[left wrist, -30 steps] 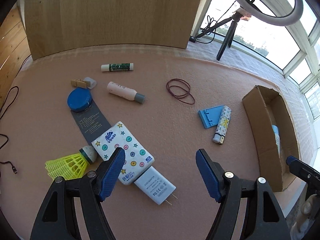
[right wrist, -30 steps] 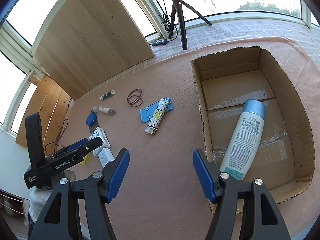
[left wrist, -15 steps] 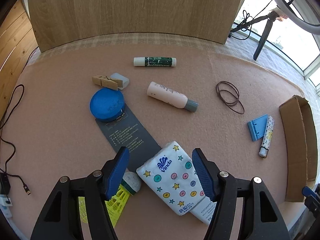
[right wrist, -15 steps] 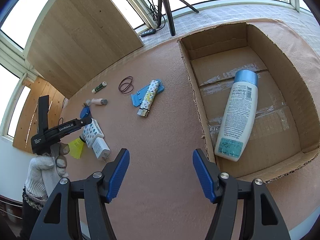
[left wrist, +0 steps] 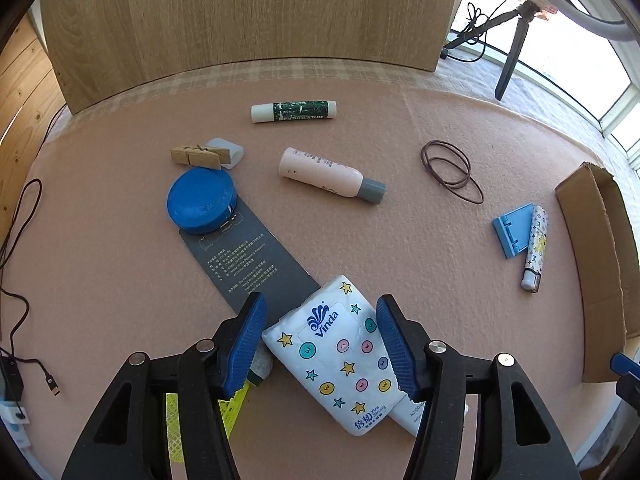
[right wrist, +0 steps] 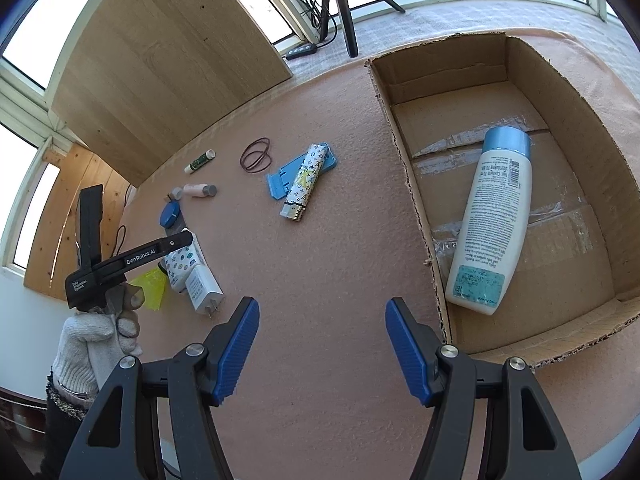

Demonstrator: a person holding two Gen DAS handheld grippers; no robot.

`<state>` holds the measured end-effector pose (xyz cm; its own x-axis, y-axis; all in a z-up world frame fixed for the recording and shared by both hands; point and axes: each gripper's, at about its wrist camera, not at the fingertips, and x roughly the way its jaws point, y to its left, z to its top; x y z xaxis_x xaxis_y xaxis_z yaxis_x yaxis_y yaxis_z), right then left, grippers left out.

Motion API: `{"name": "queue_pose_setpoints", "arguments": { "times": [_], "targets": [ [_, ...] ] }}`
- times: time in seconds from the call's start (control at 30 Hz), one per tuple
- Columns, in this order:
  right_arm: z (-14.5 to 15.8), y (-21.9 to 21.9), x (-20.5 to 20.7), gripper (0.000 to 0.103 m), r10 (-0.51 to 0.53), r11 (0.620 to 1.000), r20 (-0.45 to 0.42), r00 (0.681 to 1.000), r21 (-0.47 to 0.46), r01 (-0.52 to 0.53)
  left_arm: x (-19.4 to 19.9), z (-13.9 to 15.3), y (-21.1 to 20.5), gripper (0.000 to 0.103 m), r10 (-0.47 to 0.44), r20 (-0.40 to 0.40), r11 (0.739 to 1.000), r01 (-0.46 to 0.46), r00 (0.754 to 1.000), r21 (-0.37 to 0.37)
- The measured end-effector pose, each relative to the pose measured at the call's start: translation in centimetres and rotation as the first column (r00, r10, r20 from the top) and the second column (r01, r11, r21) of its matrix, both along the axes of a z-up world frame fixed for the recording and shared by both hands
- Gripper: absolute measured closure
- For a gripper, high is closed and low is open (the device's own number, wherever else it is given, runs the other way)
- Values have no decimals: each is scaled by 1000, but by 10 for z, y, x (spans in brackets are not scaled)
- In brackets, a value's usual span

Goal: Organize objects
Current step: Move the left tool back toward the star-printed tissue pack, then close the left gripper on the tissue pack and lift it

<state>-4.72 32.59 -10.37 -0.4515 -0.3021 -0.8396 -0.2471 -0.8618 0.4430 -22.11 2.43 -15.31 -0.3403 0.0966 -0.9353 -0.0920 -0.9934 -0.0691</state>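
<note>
Left gripper [left wrist: 320, 340] jaws have just been closing, straddling the tissue pack [left wrist: 340, 364] on the tabletop [left wrist: 400, 260], pads not yet pressing. Pack judged light, soft, compressible, slick wrap; grip across mid-width. Right gripper [right wrist: 320, 344] apart, empty, beside box [right wrist: 416, 200]

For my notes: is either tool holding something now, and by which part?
Nothing is held yet. The left tool has been closing around the tissue pack, across its top end, pads not pressing. The right tool is open over bare mat.

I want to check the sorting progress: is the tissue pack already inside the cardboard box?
No, the tissue pack lies on the pink mat, while the cardboard box holds only a white bottle.
</note>
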Motion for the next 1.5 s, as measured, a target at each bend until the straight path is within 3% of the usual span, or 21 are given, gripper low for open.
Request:
{"name": "queue_pose_setpoints", "arguments": {
  "times": [0.53,0.93,1.1,1.23,1.5],
  "targets": [
    [1,-23,-5,41,64,998,-11,998,-7,-64,69,-2,-13,42,-16,-8,998,16,1000,67],
    [-1,-56,-6,41,148,989,-10,989,-15,-148,135,-7,-4,42,-88,6,987,87,996,139],
    [-7,-78,-7,41,208,978,5,978,-30,-208,154,-3,-6,41,-80,2,988,79,997,133],
    [-14,-97,-7,41,261,965,22,965,-41,-260,169,10,-16,31,-38,-19,991,40,999,130],
    [-32,-135,-14,41,384,922,68,921,-84,-378,199,18,-26,31,-17,17,975,13,1000,221]
  ]
}}
